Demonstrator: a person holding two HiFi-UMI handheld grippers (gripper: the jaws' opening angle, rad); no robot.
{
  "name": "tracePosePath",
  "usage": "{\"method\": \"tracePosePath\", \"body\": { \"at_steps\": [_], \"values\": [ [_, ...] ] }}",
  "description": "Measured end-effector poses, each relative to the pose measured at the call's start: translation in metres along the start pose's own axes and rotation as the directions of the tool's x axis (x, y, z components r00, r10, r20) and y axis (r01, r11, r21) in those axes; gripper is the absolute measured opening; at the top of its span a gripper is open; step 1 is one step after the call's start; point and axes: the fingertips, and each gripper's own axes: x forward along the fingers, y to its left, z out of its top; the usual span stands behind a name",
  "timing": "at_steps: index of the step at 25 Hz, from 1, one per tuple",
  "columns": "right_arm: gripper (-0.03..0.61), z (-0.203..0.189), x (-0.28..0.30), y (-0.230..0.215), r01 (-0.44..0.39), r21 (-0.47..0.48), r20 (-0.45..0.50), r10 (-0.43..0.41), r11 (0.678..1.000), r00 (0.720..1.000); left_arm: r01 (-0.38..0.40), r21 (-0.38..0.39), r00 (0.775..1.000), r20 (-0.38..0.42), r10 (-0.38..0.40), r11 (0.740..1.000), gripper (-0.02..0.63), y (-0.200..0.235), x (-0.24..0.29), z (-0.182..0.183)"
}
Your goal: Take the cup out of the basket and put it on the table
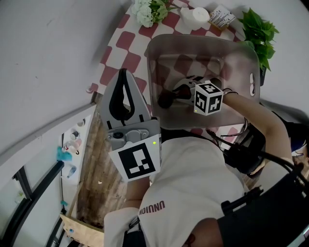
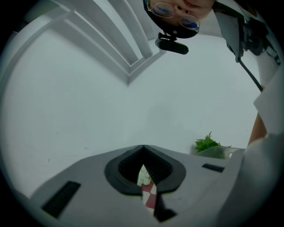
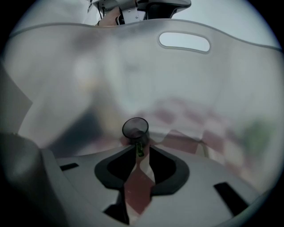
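A translucent plastic basket stands on the red-and-white checked table. Inside it a small dark cup lies tilted, its mouth turned toward the right gripper view. My right gripper reaches into the basket, and its jaws are closed on the cup's near rim, where a small green piece shows between the tips. My left gripper is held outside the basket at the table's left edge, pointing up, shut and holding nothing.
White flowers, a white round object and a small printed card sit at the table's far end. A green plant stands beyond the basket's right corner. The basket wall with its handle slot rises ahead of the right gripper.
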Motion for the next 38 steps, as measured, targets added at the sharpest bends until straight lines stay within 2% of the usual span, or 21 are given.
{"method": "tracePosePath", "body": {
  "at_steps": [22, 28, 38],
  "values": [
    [0.106, -0.004, 0.016, 0.005, -0.003, -0.032, -0.021, 0.003, 0.999, 1.000, -0.008, -0.001, 1.000, -0.007, 0.008, 1.000, 0.011, 0.002, 0.000, -0.001],
    [0.077, -0.003, 0.017, 0.004, 0.010, -0.039, -0.008, -0.010, 0.999, 1.000, -0.007, 0.002, 1.000, -0.008, 0.007, 1.000, 0.011, 0.000, 0.000, -0.001],
    [0.064, -0.001, 0.019, 0.006, 0.007, -0.059, -0.006, -0.007, 0.998, 1.000, -0.005, -0.002, 1.000, -0.010, 0.005, 1.000, 0.011, 0.000, 0.001, -0.001]
  ]
}}
